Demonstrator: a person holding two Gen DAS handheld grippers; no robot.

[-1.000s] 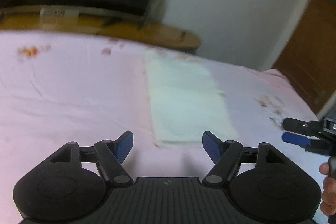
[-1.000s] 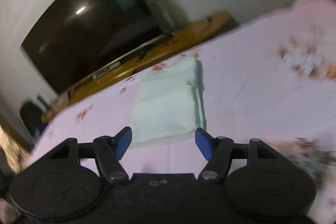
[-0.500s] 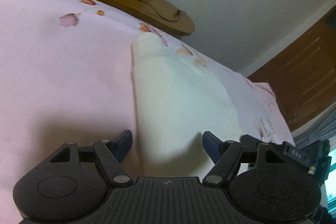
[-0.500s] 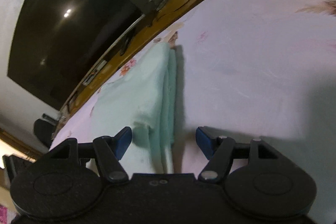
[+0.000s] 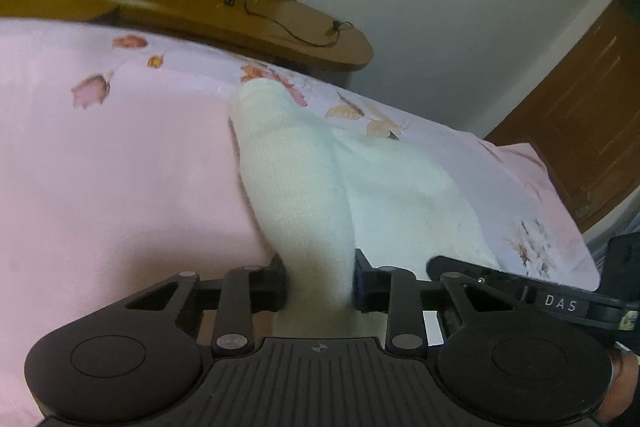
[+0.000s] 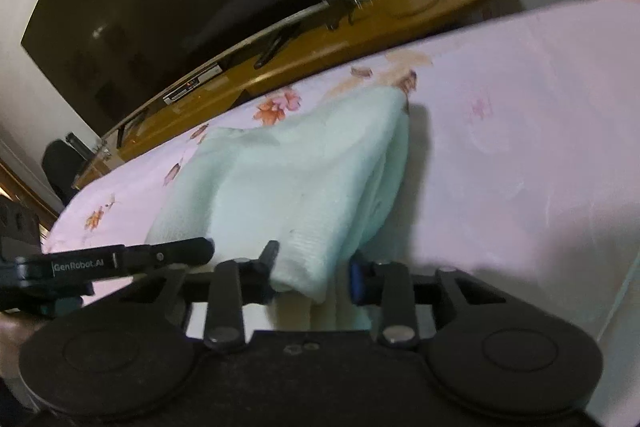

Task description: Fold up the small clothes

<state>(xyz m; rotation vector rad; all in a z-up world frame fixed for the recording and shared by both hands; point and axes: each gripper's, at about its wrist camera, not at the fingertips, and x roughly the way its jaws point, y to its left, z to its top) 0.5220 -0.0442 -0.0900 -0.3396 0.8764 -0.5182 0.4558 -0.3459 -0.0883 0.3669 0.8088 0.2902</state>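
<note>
Bed (image 5: 120, 187): pink sheet with a flower print; it carries the garment you are working on
TV (image 6: 160, 7): dark screen on the wooden stand (image 5: 200, 15) beyond the far edge of the bed
Garment (image 5: 296, 187): pale knitted cloth lying on the bed ahead of you, its near edge bunched up where both claws grip it
Your left claw (image 5: 320, 283): its jaws have just been closing and now pinch the left near corner of the garment, cloth filling the gap between them
Your right claw (image 6: 314, 275): its jaws have just been closing too and now clamp the right near corner, by the stacked folded edges
Claws to each other: side by side, close together, each showing in the other's view
</note>
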